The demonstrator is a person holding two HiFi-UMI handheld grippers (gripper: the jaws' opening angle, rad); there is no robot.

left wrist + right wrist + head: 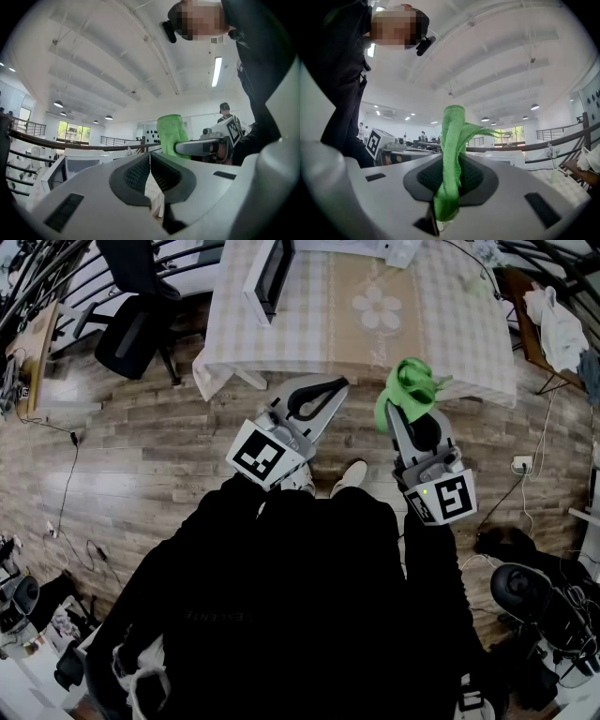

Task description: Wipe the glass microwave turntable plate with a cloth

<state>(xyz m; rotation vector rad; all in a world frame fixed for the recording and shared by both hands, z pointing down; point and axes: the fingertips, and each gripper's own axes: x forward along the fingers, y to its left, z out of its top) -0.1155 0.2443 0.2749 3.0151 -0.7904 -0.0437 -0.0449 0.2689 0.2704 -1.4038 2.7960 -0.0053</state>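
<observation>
**A:** Head view first. Where is the cloth?

**B:** The bright green microfibre cloth [409,388] is at one o'clock, bunched on the tip of the right gripper [403,416]. It hangs over the brown plank floor [141,456], near the edge of the counter [450,343] with a checked covering at twelve o'clock. The left gripper [328,388] is just beside it, angled toward the same counter.

**A:** Any container?

**B:** A white box-shaped microwave oven [267,277] stands on the counter at twelve o'clock. From above, I cannot tell what is inside it.

**A:** And the left gripper view?

**B:** Its fingers [133,173] are pressed together with nothing between them. Beyond them the cloth [171,133] rises at one o'clock, and the right gripper [180,148] reaches in from three o'clock. The oven [84,164] lies at nine o'clock, its inside not visible.

**A:** The right gripper view?

**B:** The fingers [476,176] are clamped on the cloth [451,154]. It stands up from between the dark pads toward twelve o'clock, and a tail of it hangs toward six. The left gripper's marker cube [375,140] shows at nine o'clock.
</observation>
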